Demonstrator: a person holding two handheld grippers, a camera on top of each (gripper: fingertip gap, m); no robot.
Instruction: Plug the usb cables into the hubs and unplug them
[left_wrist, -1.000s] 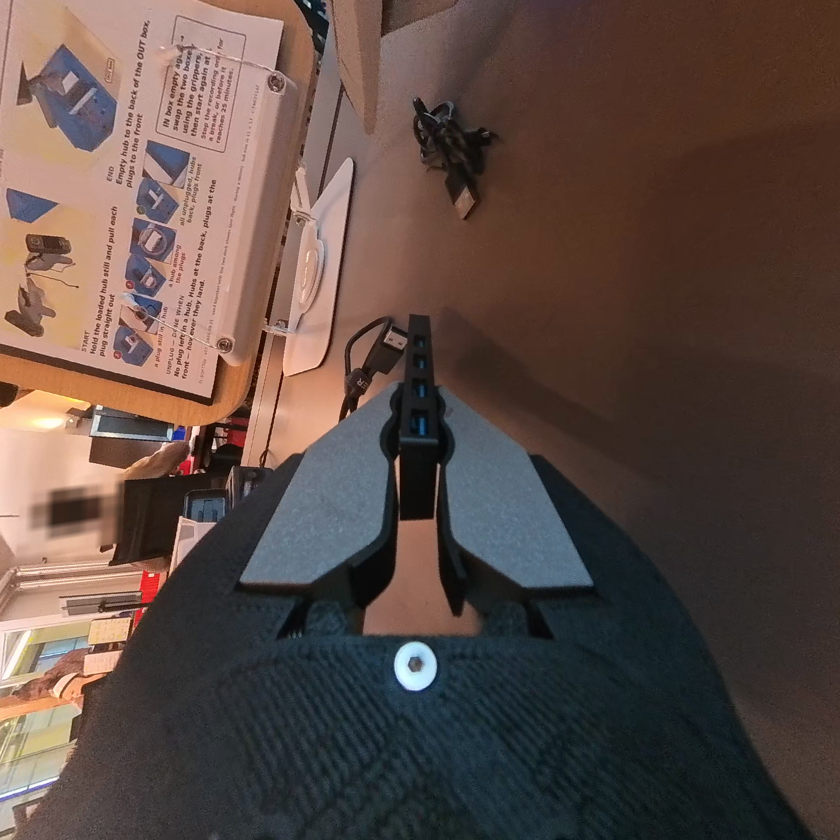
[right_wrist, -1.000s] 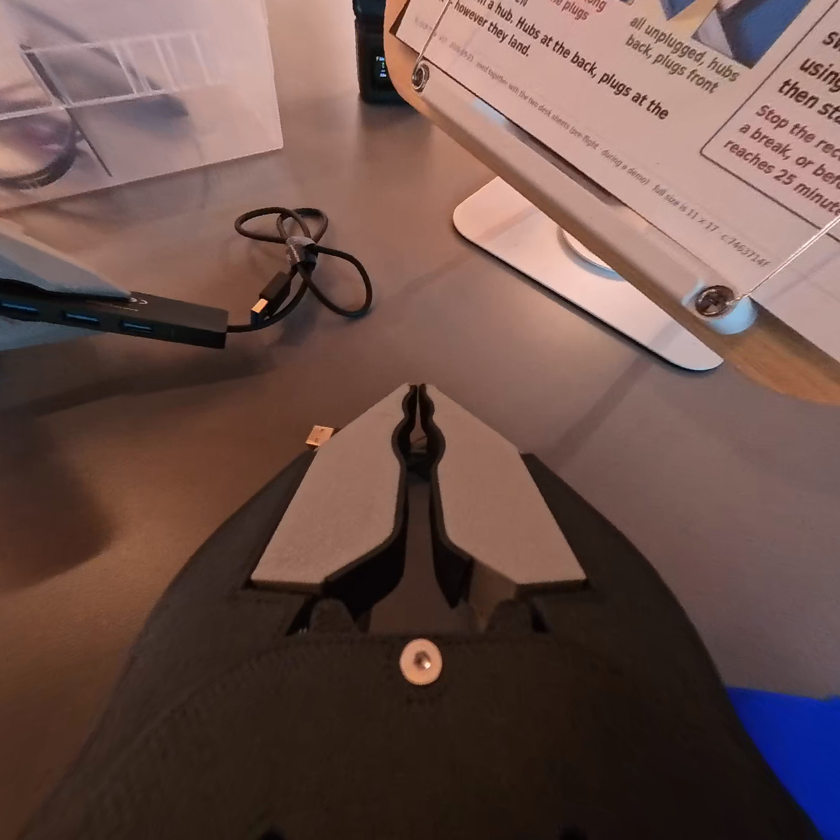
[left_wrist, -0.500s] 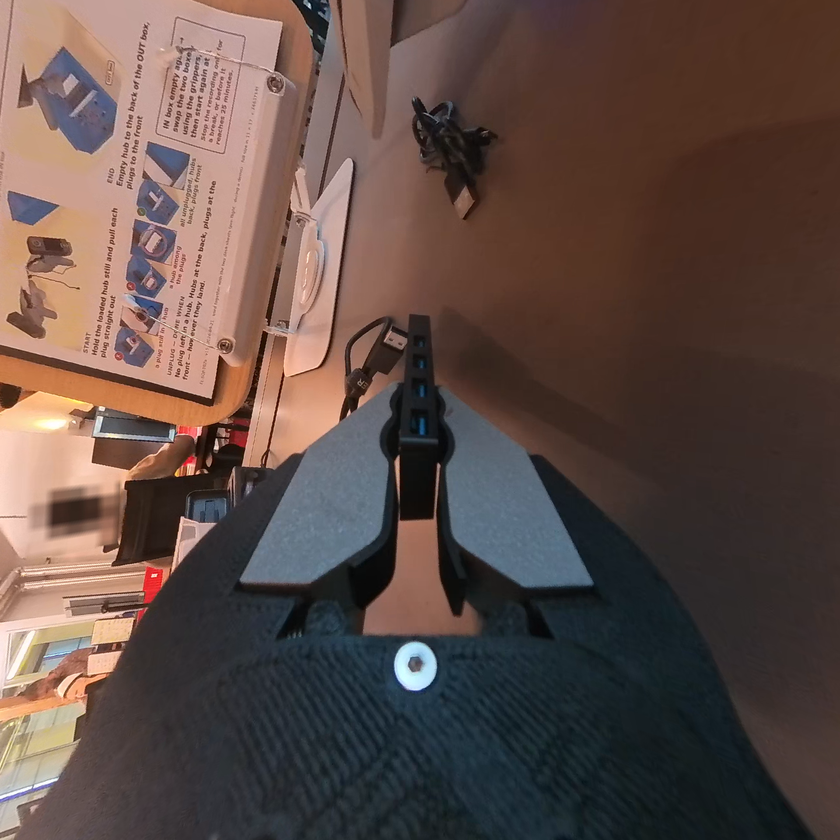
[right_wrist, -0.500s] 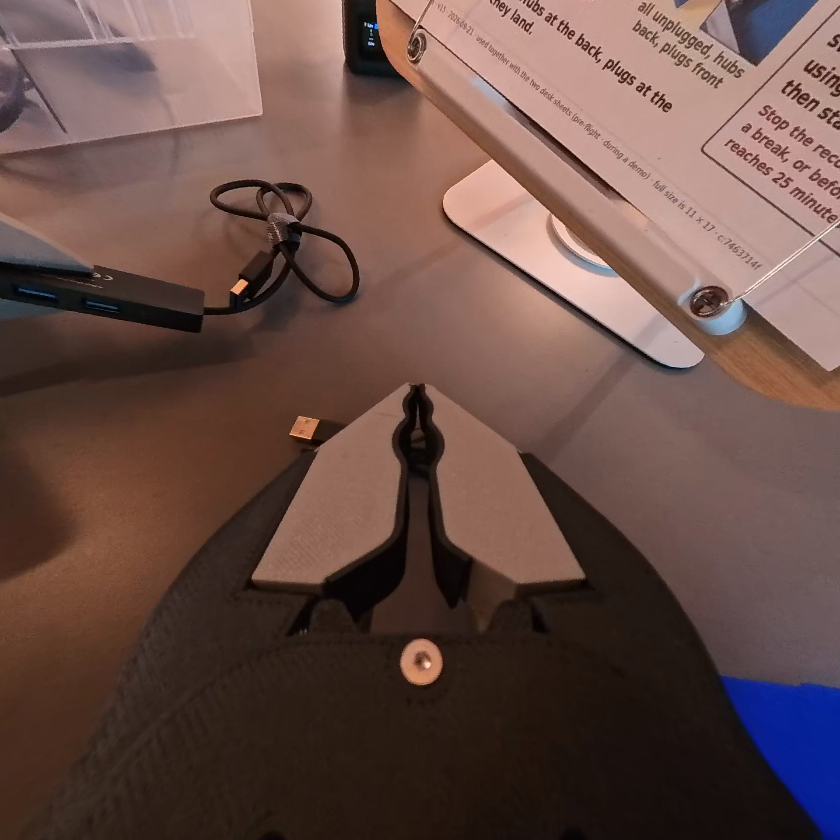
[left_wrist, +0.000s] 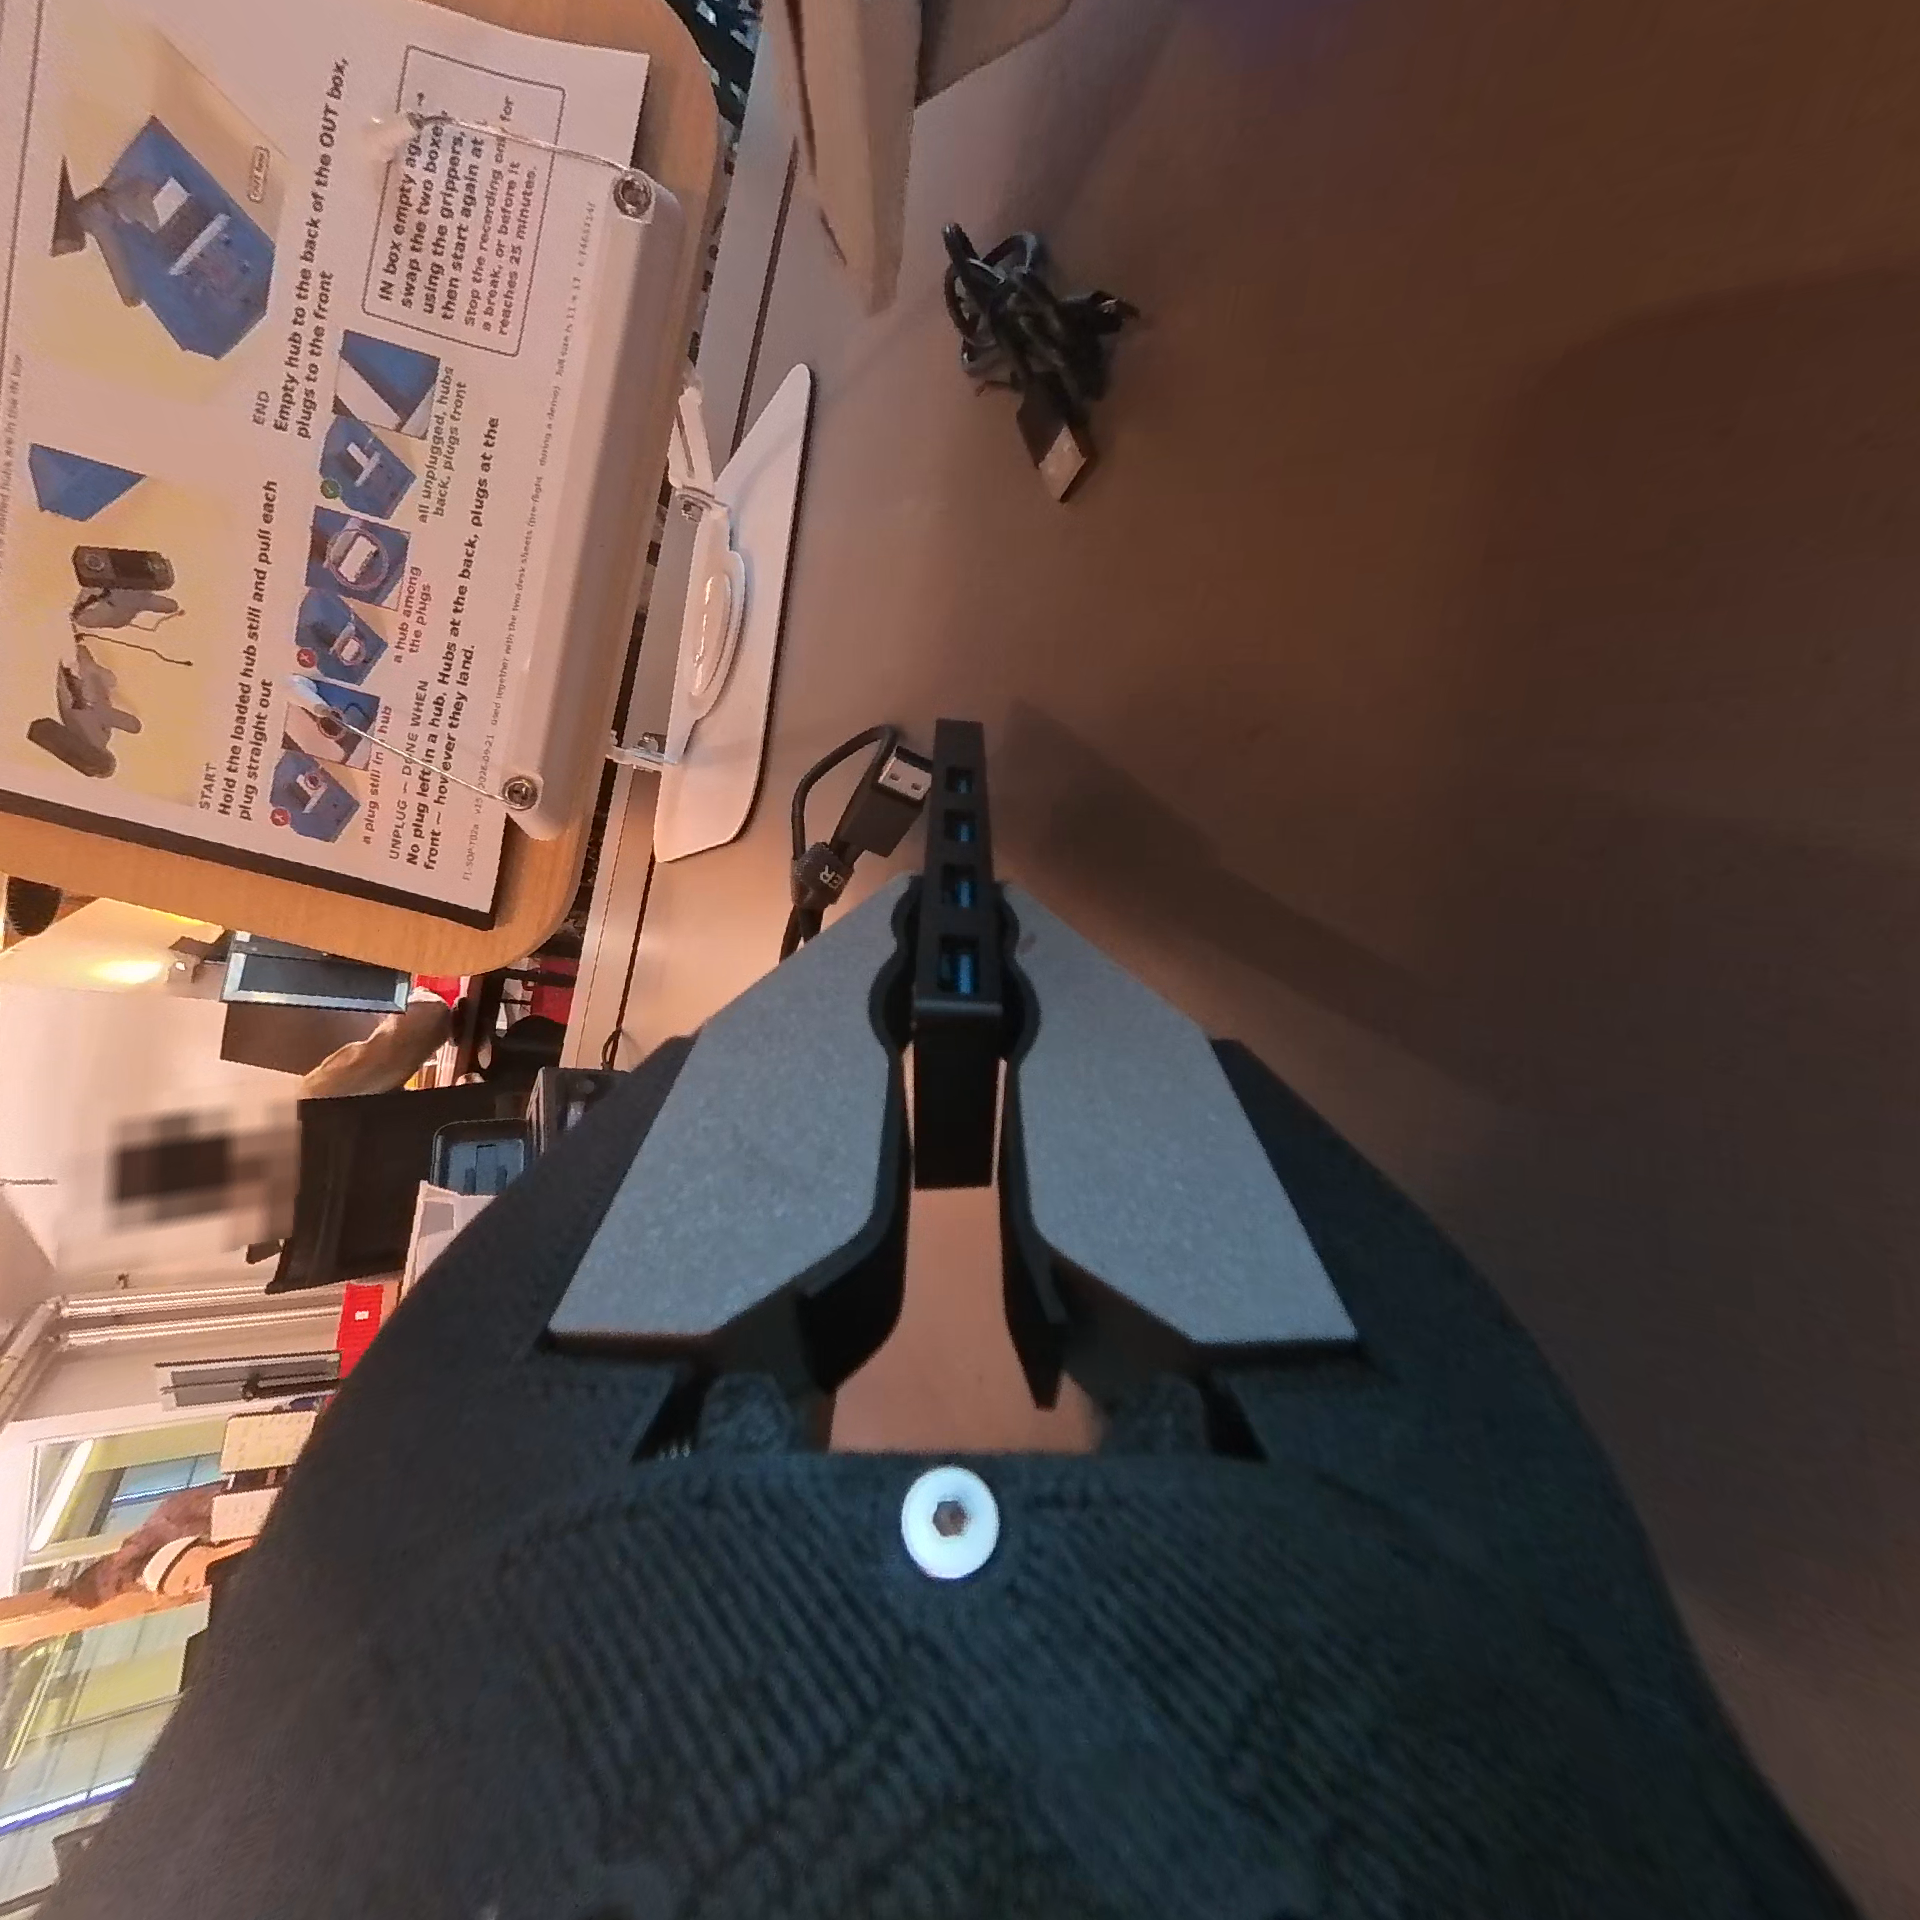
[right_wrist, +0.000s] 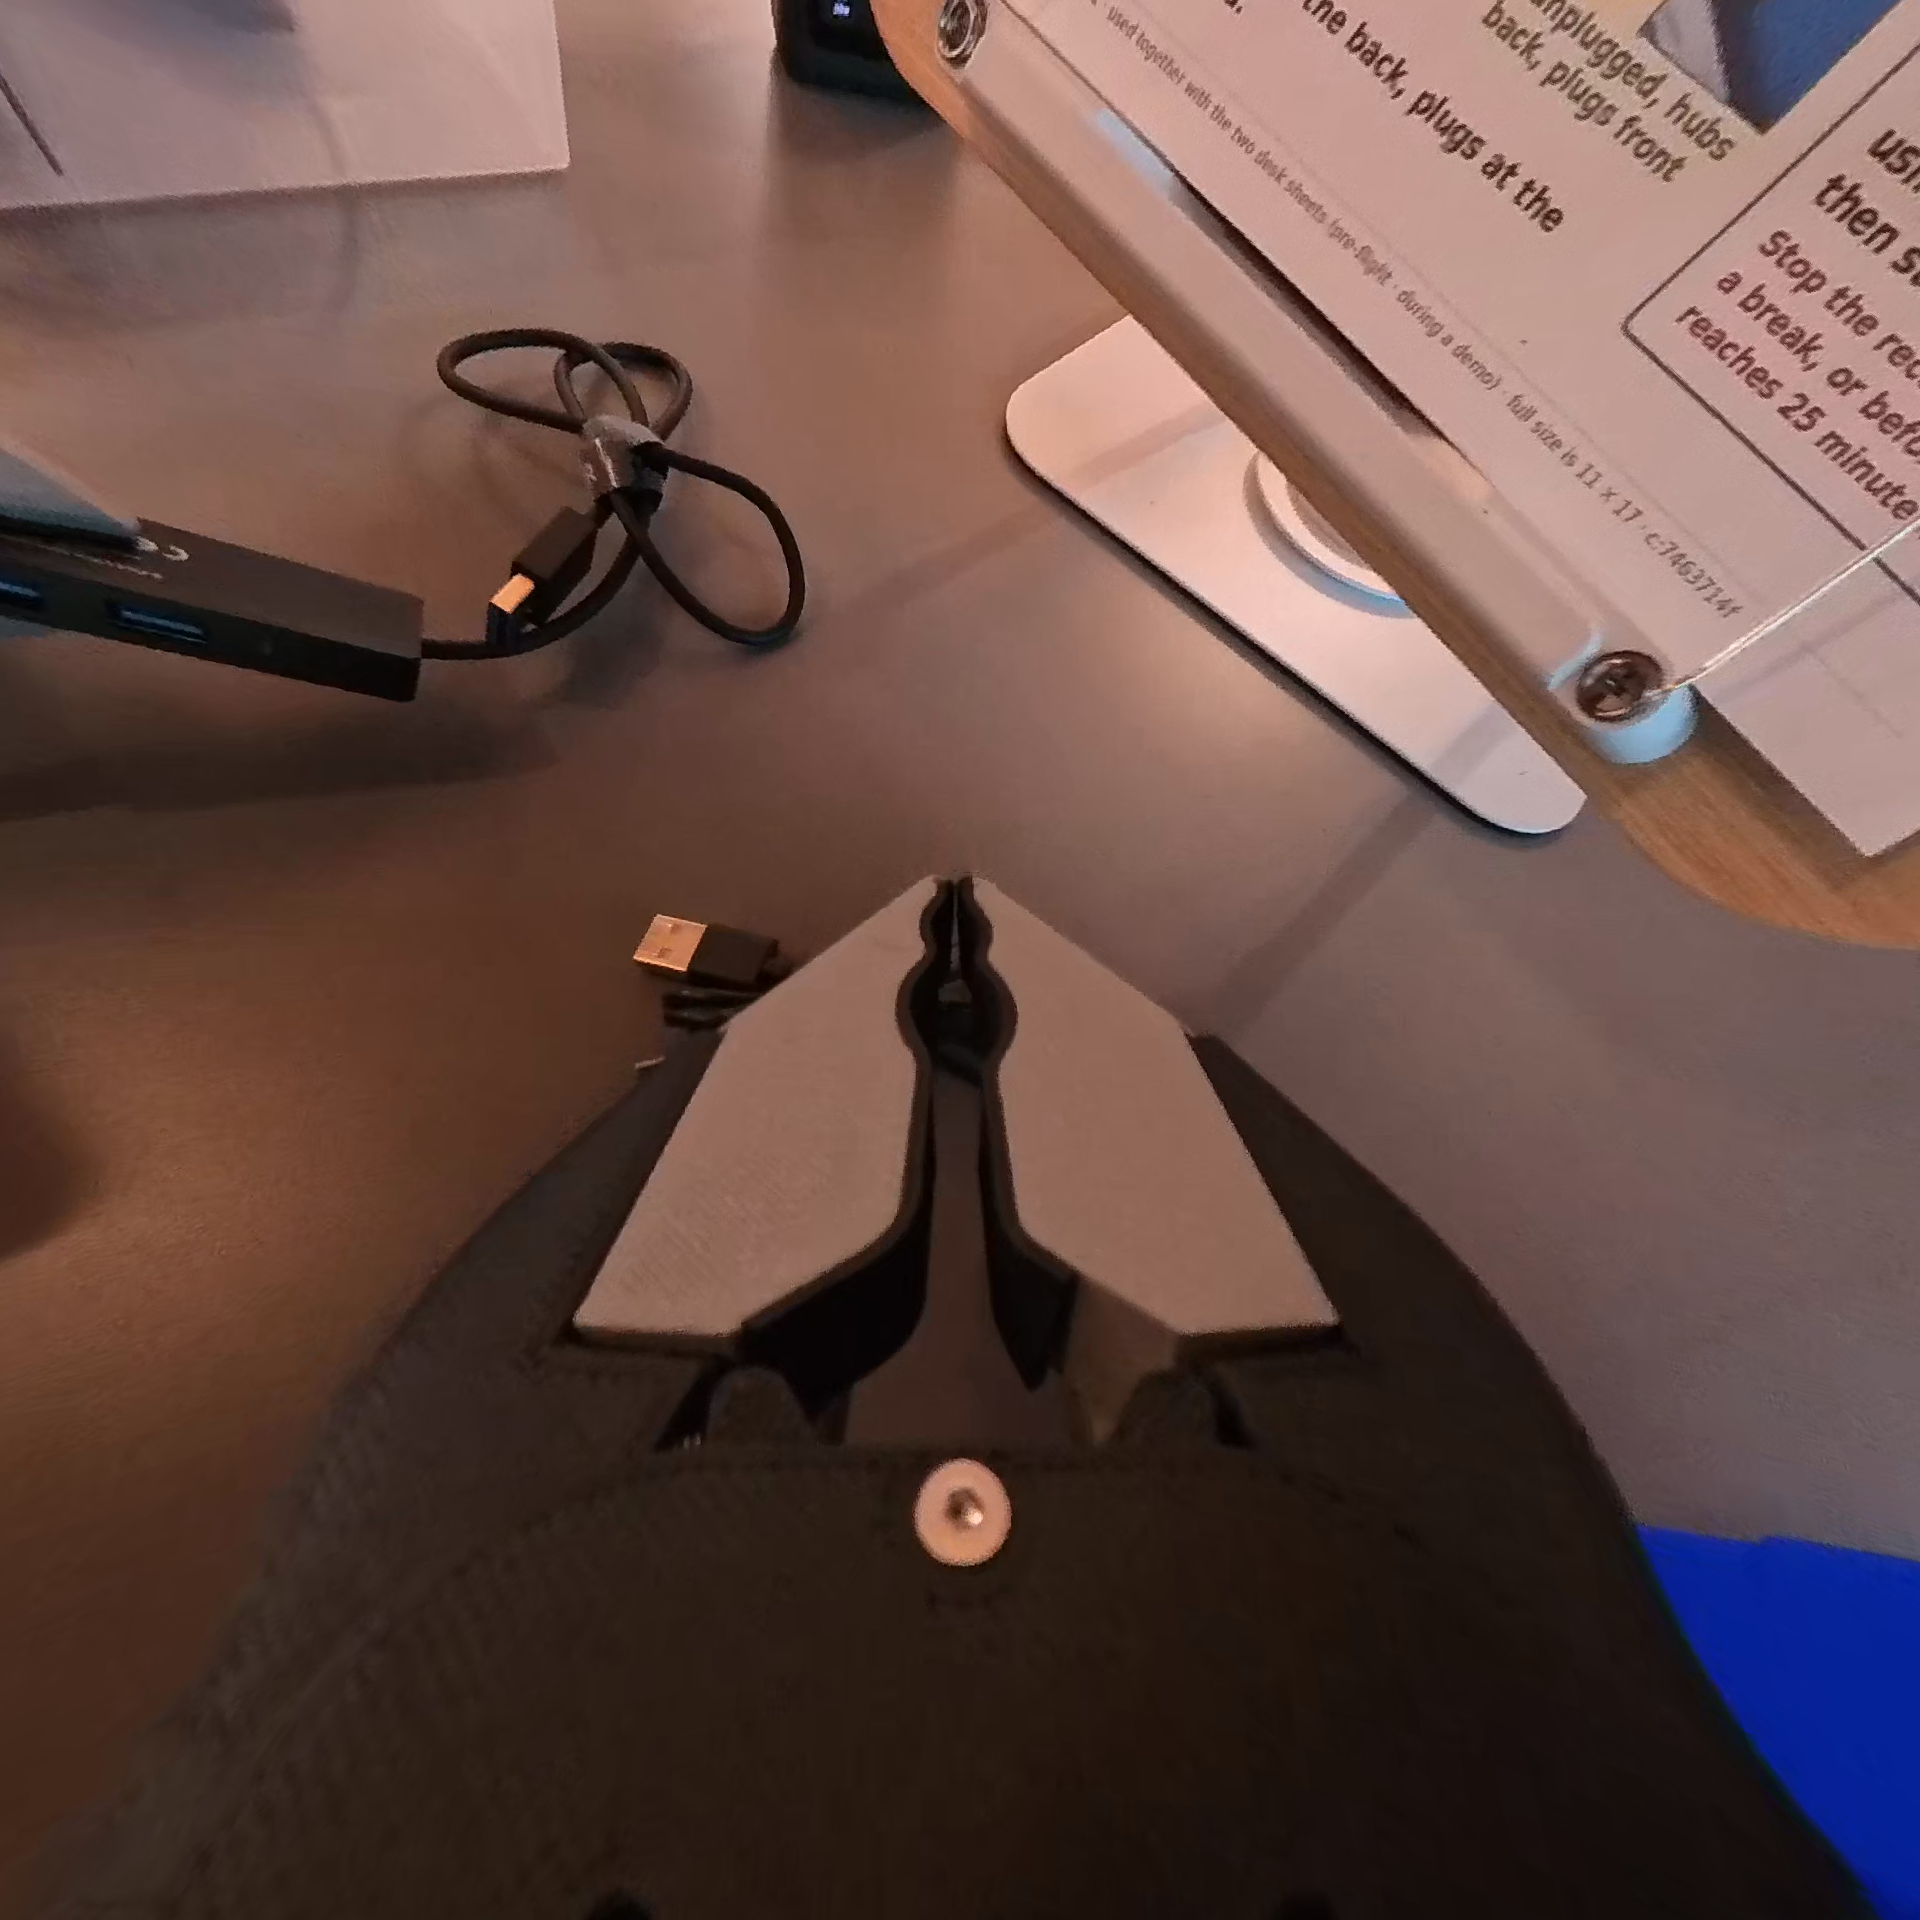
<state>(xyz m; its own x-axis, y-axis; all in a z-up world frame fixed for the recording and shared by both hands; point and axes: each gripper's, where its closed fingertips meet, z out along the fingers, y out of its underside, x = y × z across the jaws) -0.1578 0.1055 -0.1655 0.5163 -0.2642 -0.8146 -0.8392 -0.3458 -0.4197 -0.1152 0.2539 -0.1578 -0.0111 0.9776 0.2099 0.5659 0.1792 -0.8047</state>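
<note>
The bench (right_wrist: 1039, 727) is a dull grey-brown surface, and on it an instruction board on a white stand (right_wrist: 1247, 488) fills the 1 to 2 o'clock part of the right wrist view. Over the last second that view has drawn back and to the right: the clear box (right_wrist: 260, 94) at 11 o'clock has slid almost out of the picture, and the loose USB-A plug (right_wrist: 686, 948), at first only a gold tip beside the left finger, now shows its whole metal shell and black grip. The left wrist view has not changed at all.

I take this to mean the hub is steadied and waiting while the right side lines up on a cable; no port is filled, so the plugging has not begun.

The left gripper (left_wrist: 956, 935) has its jaws closed on the black USB hub (left_wrist: 958, 831), which runs out towards 12 o'clock with four blue ports showing, all empty. The hub's own tied lead (left_wrist: 842, 831) trails at 11 o'clock, and a second bundled cable (left_wrist: 1029, 343) lies well apart at 12 to 1 o'clock.

The right gripper (right_wrist: 954, 894) has its jaws pressed together with nothing visible between them. The loose plug lies on the bench just beside the left finger, at about 10 o'clock from the tips, outside the jaws. The jaws would need to part and shift left to take it.
</note>
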